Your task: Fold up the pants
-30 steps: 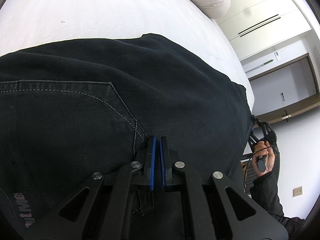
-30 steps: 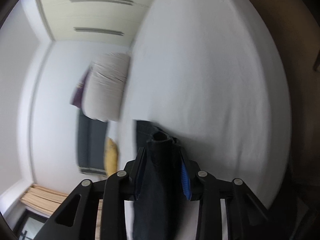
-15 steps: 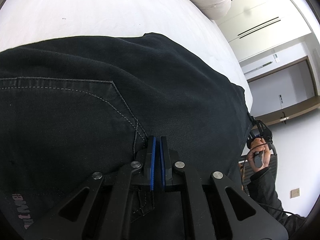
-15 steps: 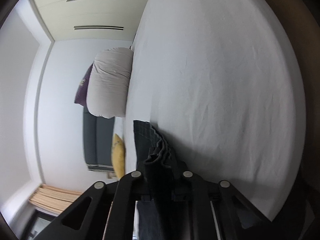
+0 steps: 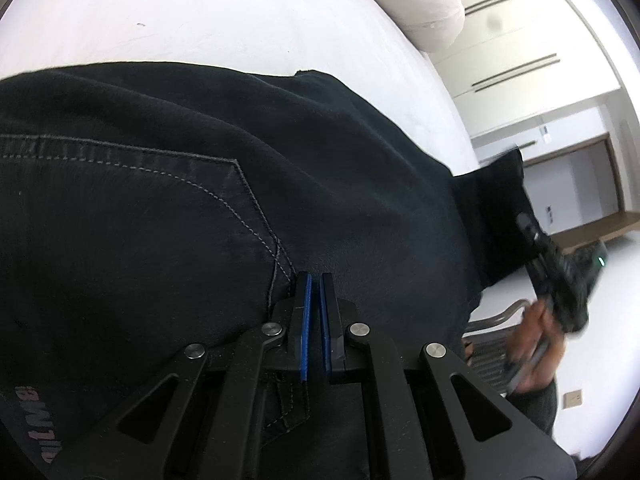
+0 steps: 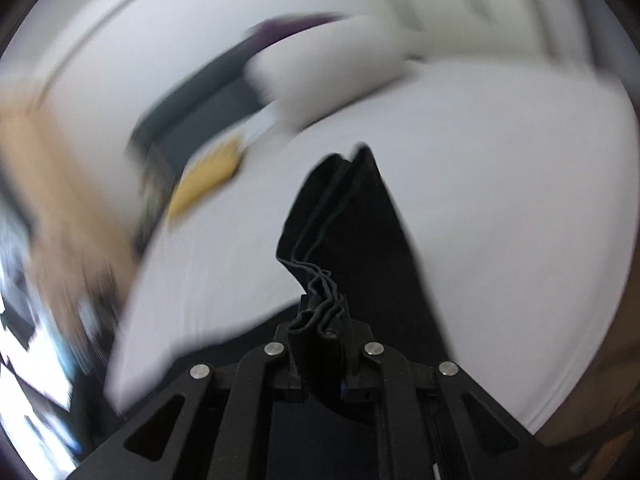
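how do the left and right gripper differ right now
The left gripper rests shut on the flat pocket area of the black pants, nothing between its blue pads. The right gripper is shut on a bunched pant edge, lifted off the white bed. Both are black, two-fingered.

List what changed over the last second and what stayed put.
The right gripper closed its jaws on the bunched end of the black pants, then swung up and rolled, lifting that end off the white bed; in the left view the held end now rises at the bed's edge. The left gripper stayed shut, resting on the pants near the pocket seam, and the pillow did not move.
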`<state>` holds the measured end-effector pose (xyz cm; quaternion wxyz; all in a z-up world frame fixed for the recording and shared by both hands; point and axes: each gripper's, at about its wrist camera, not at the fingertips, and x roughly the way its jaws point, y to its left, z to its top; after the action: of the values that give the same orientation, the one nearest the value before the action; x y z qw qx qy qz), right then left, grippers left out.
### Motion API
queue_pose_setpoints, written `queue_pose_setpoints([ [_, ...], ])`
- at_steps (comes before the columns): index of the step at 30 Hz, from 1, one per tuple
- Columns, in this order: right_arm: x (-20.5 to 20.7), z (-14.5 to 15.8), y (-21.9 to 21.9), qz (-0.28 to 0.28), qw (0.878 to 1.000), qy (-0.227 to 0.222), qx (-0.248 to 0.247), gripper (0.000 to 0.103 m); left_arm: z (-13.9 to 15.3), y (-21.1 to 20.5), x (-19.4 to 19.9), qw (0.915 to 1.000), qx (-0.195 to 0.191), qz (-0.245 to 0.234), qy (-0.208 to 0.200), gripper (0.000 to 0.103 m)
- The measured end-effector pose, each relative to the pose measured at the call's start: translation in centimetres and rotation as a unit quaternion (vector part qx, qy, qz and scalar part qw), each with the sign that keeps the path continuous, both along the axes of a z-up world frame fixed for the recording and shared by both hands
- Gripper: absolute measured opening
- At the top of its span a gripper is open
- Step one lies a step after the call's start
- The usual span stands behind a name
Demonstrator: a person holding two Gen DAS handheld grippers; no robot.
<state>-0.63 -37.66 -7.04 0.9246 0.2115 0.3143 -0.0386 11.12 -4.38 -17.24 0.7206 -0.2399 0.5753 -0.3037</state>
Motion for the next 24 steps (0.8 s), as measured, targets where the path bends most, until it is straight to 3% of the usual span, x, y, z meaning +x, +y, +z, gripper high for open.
queue_pose_setpoints([
  [2,0.5,-0.6,6.7,0.067,0.995,0.020,-0.071,0.011,-0.1,0.5,0.1,0.9999,-0.012,0.004,0.006,0.005],
  [4,1.3,-2.9,12.3,0.123,0.981,0.054,-0.137,0.011,-0.2,0.9,0.2,0.9997,-0.020,0.008,0.012,0.005],
  [6,2.1,-6.2,16.0,0.147,0.962,0.093,-0.211,0.011,-0.1,1.2,0.2,0.9995,-0.024,0.010,0.017,0.005],
  [9,2.0,-7.8,17.6,0.145,0.950,0.099,-0.257,0.011,0.0,1.6,0.1,0.9986,-0.037,0.017,0.035,0.006],
  [11,1.7,-7.3,17.5,0.136,0.951,0.093,-0.260,0.011,0.1,1.8,0.2,0.9969,-0.056,0.024,0.051,0.012],
  [12,1.5,-6.7,17.7,0.134,0.949,0.083,-0.272,0.011,0.1,1.8,0.2,0.9957,-0.068,0.026,0.056,0.021],
  [16,-0.4,-5.2,20.2,0.158,0.934,0.041,-0.316,0.011,1.1,1.1,0.4,0.9897,-0.126,0.026,0.063,0.073],
  [19,-1.1,-4.6,22.8,0.185,0.921,0.027,-0.341,0.011,1.8,0.8,0.9,0.9889,-0.133,0.021,0.062,0.084],
  [24,-2.6,-4.8,27.0,0.229,0.900,0.009,-0.370,0.011,1.1,0.5,1.8,0.9875,-0.128,0.006,0.093,0.085],
])
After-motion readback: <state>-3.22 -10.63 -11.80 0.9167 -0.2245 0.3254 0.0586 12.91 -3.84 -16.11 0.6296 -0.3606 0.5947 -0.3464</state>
